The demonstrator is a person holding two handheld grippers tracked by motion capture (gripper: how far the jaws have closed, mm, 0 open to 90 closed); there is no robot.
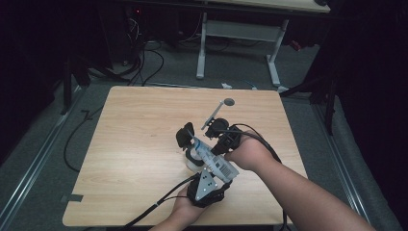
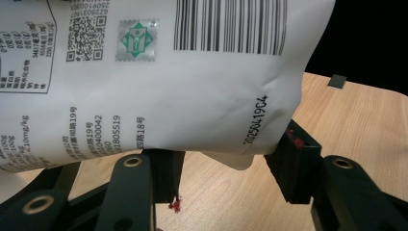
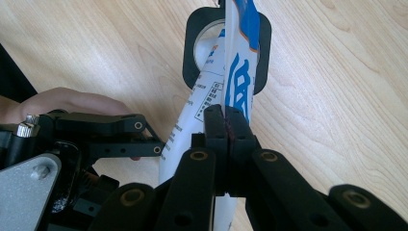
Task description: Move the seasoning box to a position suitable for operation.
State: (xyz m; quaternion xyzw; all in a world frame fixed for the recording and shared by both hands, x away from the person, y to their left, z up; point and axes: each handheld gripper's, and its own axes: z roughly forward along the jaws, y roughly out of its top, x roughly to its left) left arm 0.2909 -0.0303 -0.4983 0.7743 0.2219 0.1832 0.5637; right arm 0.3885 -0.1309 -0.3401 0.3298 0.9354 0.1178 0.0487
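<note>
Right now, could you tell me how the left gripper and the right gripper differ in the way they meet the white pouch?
The right gripper is shut flat on the white pouch, pinching its thin edge; the left gripper stands wider, its jaws around the pouch's bottom corner. The right gripper comes from the pouch's side, the left gripper from below. Both sit low over the wooden table.

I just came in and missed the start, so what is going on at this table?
A person works at a light wooden table with a hand-held tool in each hand. The right tool is shut on a white plastic pouch with blue print and a barcode, whose far end sits in a black holder. The left tool stands open beneath the pouch.
</note>
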